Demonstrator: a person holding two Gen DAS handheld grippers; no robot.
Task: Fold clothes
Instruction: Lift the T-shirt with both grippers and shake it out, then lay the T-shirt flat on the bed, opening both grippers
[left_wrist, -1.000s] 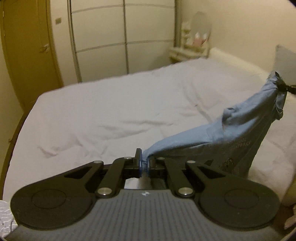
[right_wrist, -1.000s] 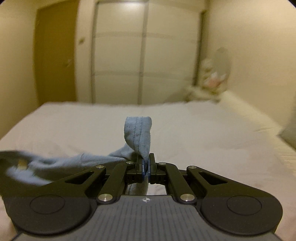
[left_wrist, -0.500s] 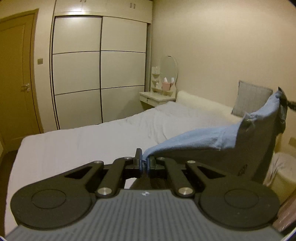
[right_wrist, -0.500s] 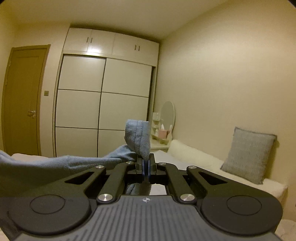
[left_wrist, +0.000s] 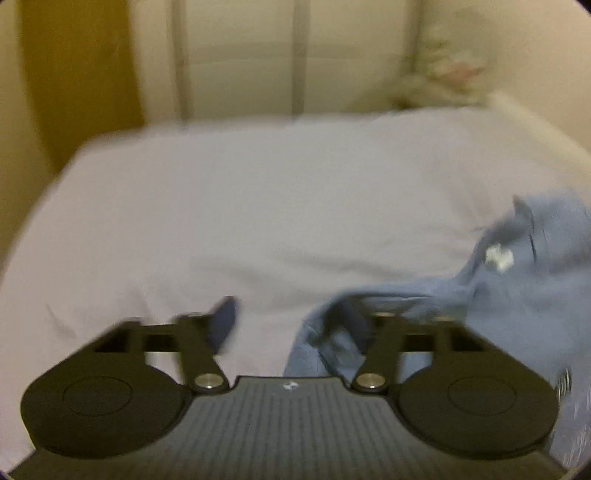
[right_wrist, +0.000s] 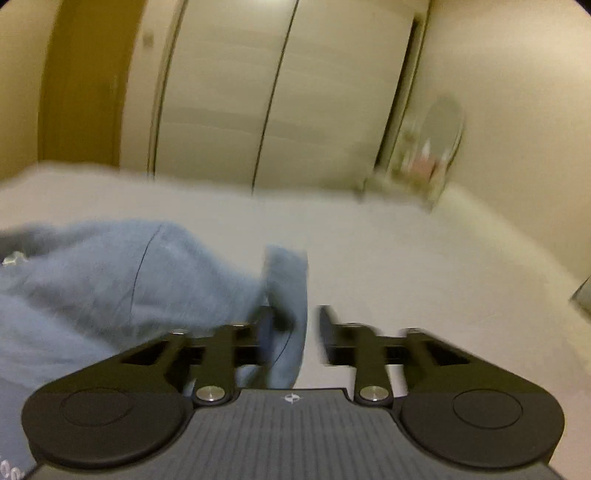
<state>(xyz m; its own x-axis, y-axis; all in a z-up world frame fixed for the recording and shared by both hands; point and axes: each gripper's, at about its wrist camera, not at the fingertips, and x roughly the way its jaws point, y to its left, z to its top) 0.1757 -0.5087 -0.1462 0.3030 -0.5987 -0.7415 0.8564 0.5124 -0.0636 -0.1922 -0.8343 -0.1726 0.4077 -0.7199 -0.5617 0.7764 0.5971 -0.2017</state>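
Bed (left_wrist: 229, 229): sheet bare across its middle and left edge, open to my left gripper (left_wrist: 291, 325). Blue garment (left_wrist: 517, 295) heaped along the right edge, draped over one finger. My right gripper (right_wrist: 295, 325): bare sheet ahead, garment at left.

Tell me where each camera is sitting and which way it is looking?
Left wrist: rides on the left gripper, looking along its open fingers over the white bed to the wardrobe; blue garment on the right.
Right wrist: rides on the right gripper, fingers open, facing the same way; garment left.
Shared: bed, garment, wardrobe, door. No hand or sleeve shows in either.
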